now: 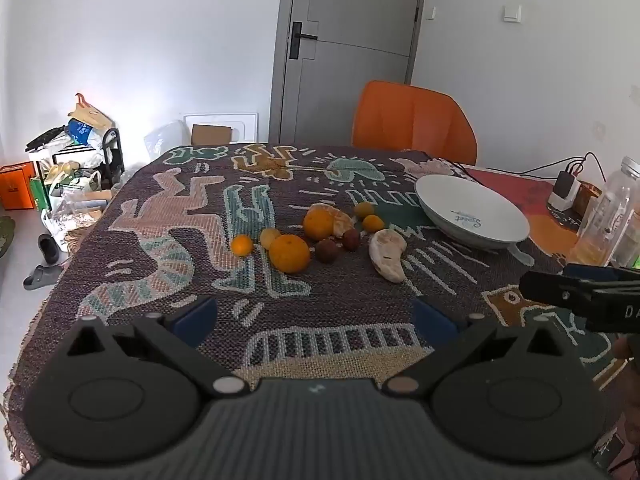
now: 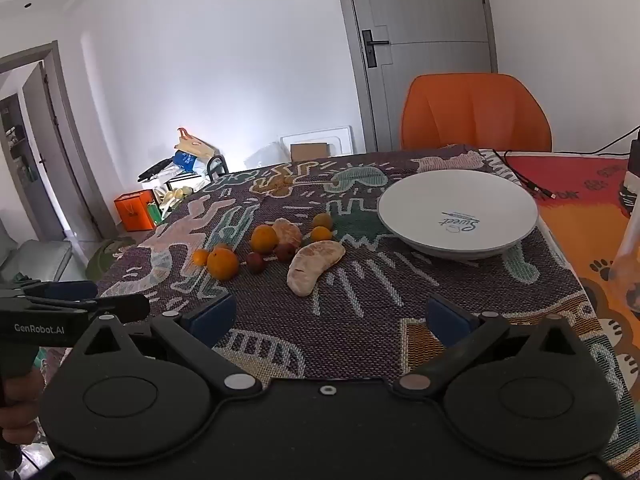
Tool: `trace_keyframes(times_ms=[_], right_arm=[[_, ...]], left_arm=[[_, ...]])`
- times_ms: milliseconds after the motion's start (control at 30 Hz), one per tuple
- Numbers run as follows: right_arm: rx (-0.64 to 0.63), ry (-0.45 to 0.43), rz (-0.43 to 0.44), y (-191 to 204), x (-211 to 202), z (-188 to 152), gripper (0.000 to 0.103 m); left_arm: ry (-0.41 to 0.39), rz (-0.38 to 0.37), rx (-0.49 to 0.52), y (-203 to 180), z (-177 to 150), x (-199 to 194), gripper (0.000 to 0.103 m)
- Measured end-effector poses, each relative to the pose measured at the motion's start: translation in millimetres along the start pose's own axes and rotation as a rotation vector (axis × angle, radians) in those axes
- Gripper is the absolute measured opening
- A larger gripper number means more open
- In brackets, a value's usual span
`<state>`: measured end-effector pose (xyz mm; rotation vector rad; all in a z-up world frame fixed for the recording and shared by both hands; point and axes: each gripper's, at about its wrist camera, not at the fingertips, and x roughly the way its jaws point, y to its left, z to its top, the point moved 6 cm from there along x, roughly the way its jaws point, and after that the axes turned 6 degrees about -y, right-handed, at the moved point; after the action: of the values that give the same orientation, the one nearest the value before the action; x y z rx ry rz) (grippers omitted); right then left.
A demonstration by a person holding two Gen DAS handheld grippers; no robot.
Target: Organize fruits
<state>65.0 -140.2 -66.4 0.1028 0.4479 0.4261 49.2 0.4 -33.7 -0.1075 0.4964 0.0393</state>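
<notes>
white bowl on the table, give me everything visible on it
The white bowl is wide, shallow and round, glossy like glazed ceramic, with a greyer outer wall. Dark script inside reads "Sweet" with a small drawing beside it. It stands upright and holds nothing, on the patterned tablecloth at the table's far right, before the orange chair. The fruit lies to its left, apart from it; nothing but the cloth touches it.

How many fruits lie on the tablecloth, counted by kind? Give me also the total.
Large oranges: 2
Small orange citrus fruits: 4
Dark red round fruits: 2
Peeled citrus pieces: 2
Total: 10, all on the tablecloth; none in the white bowl.
</notes>
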Motion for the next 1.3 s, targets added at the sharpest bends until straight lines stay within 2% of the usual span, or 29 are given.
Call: trace_keyframes(times_ms=[133, 267, 1300], right_arm=[[0.003, -0.005, 0.003, 0, 1, 0, 0.103], [0.001, -0.001, 0.004, 1, 1, 1, 0.103], [-0.028, 0.011, 0.019, 12, 0, 1, 0.103]], left_arm=[[-0.021, 0.016, 0.004, 2, 0, -3, 0.103], [0.010, 0.001, -0.002, 3, 1, 2, 0.103], [-0.015, -0.004, -0.019, 7, 4, -6, 0.103]])
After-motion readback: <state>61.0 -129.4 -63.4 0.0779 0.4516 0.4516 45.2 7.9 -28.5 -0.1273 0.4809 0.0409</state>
